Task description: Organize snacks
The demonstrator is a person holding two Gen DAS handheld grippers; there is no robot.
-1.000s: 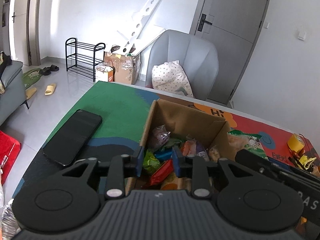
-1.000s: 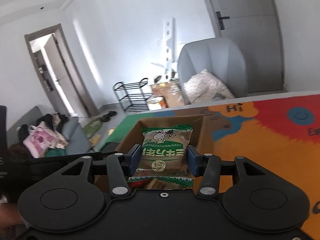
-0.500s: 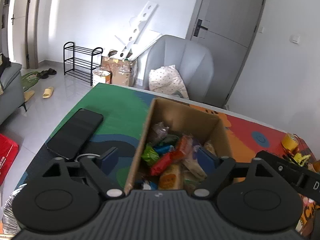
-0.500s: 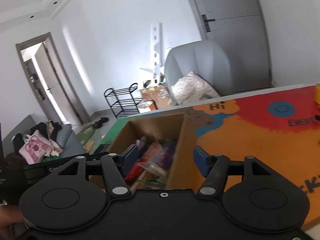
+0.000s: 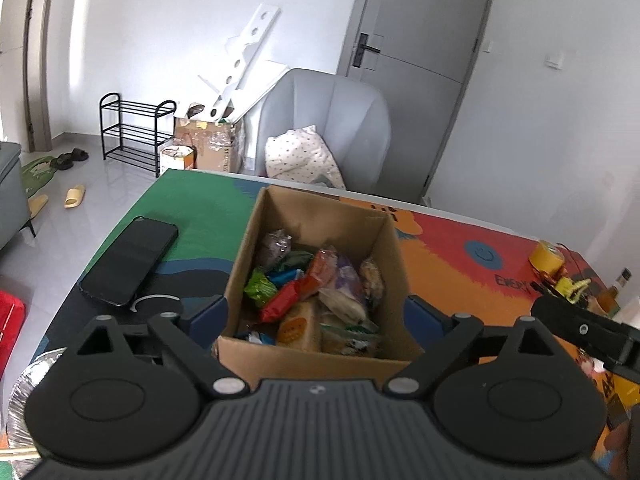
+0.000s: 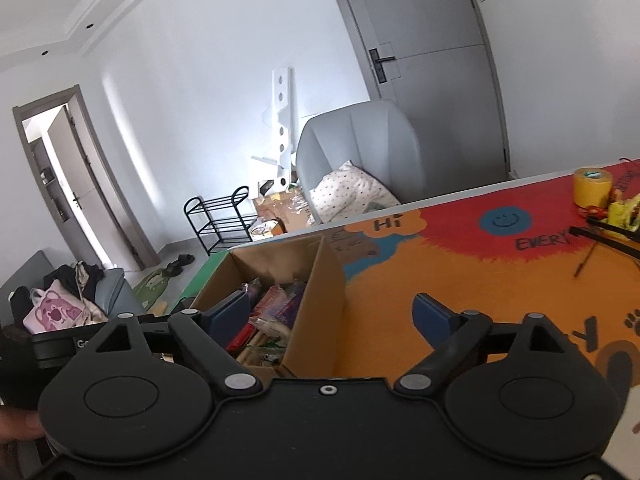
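Phone (image 5: 129, 266): on desk (image 5: 200, 216), left of box | My left gripper (image 5: 316, 312): jaws just spread wide, holding nothing | Cardboard box (image 5: 320, 354): on desk, snacks (image 5: 316, 292) piled inside | My right gripper (image 6: 334, 314): jaws just spread wide, empty, straddling box's right wall.

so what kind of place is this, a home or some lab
Most likely a home living room. A grey armchair with a spotted cushion sits behind the table, and a shoe rack stands by the wall with slippers on the tiled floor.
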